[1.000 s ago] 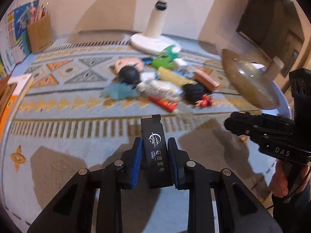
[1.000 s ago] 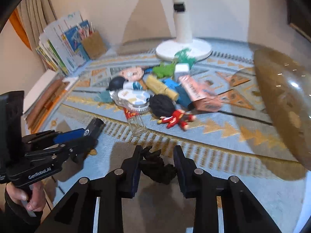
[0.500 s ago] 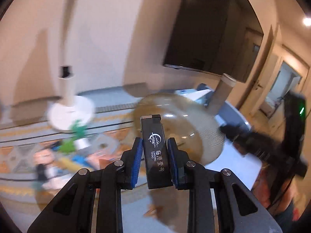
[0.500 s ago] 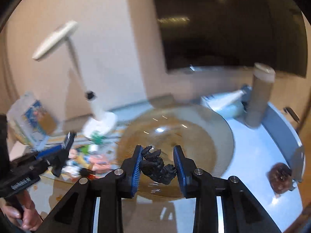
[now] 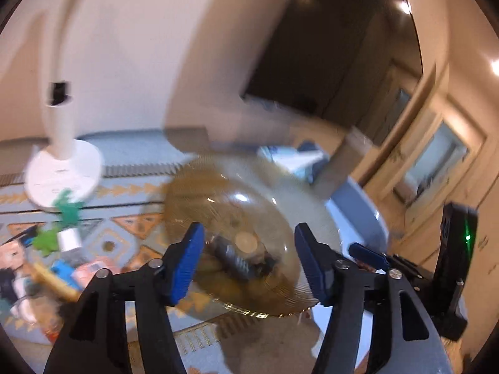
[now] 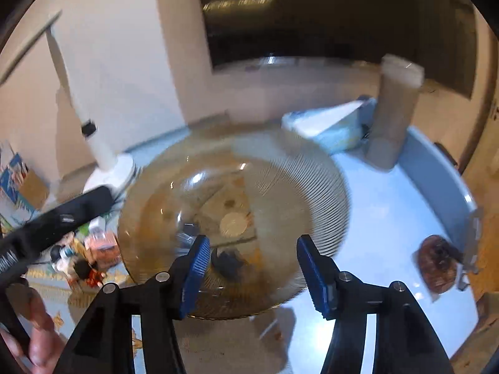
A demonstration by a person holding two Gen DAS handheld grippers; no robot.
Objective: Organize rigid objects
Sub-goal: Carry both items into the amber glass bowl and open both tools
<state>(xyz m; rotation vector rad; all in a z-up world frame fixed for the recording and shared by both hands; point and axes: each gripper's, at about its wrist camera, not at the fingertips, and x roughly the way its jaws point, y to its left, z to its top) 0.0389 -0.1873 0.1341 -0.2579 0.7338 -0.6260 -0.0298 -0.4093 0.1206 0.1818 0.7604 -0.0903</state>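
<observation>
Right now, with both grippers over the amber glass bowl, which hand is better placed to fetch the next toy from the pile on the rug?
Left, probably. Both the left gripper and right gripper are open and empty, but the toy pile lies on the left gripper's side.

Glass bowl (image 6: 280, 187) on tray (image 6: 389, 205), two blurred items perhaps inside; toy pile (image 5: 62, 249) to its left.
</observation>
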